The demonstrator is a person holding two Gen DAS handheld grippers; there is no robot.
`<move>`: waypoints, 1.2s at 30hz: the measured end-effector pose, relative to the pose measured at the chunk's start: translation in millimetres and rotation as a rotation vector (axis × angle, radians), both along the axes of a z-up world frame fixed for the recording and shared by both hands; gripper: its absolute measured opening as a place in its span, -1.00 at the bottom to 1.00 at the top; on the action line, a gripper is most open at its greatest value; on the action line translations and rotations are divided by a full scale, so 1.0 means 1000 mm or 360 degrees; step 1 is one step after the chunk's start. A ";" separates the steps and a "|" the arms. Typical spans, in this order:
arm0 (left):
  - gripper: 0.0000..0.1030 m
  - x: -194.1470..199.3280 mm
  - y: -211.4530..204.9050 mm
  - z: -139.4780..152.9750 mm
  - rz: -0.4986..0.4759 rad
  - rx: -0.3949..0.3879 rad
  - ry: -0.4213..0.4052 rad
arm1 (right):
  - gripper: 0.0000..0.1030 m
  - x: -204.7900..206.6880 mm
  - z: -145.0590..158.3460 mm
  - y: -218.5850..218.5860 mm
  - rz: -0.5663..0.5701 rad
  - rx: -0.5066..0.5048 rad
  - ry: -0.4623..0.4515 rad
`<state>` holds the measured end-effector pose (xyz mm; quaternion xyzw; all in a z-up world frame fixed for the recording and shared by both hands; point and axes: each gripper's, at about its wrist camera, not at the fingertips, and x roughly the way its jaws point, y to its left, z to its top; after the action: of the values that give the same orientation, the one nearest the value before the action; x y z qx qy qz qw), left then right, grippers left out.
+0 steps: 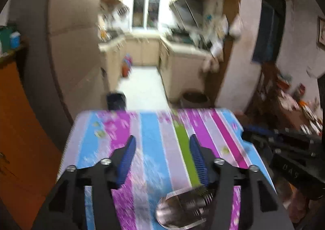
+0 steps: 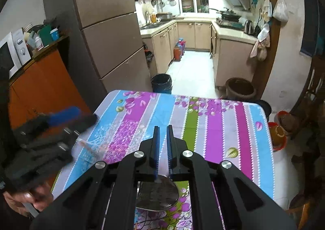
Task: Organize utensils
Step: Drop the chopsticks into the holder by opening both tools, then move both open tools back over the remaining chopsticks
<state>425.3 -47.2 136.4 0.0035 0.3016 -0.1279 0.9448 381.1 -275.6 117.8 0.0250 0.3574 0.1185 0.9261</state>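
Observation:
My left gripper (image 1: 162, 144) is open and empty above the striped tablecloth (image 1: 150, 128); the view is blurred by motion. Under its right finger, near the table's front edge, stands a clear round container (image 1: 182, 207) with metal utensils in it. My right gripper (image 2: 163, 128) has its jaws nearly together, with a narrow gap at the tips. A metal spoon bowl (image 2: 160, 193) shows just below its fingers; whether they pinch the spoon is not clear. The left gripper (image 2: 67, 118) also shows blurred at the left in the right wrist view. The right gripper body (image 1: 294, 148) shows at the right in the left wrist view.
The table (image 2: 254, 120) has its far edge toward a kitchen aisle. A dark bin (image 2: 161, 82) and a brown pot (image 2: 240, 89) stand on the floor beyond it. A fridge (image 2: 109, 33) and an orange cabinet (image 2: 40, 85) are at the left. Red bowls (image 2: 278, 132) sit at the right.

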 end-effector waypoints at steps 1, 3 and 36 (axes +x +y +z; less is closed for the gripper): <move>0.16 -0.001 0.002 0.004 0.0006 -0.0007 -0.0019 | -0.89 0.000 0.002 -0.002 -0.0002 0.0005 -0.0010; 0.16 -0.005 0.008 0.012 0.0043 -0.0016 -0.0074 | -0.89 -0.001 0.007 -0.006 -0.0008 0.0013 -0.0030; 0.16 -0.226 0.002 -0.063 -0.0046 0.0090 -0.0493 | -0.89 -0.168 -0.069 -0.039 0.0100 0.0142 -0.0164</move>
<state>199.5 -44.7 73.2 0.0543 0.1557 -0.1308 0.9776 212.9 -314.4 48.4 0.0491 0.3043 0.1644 0.9370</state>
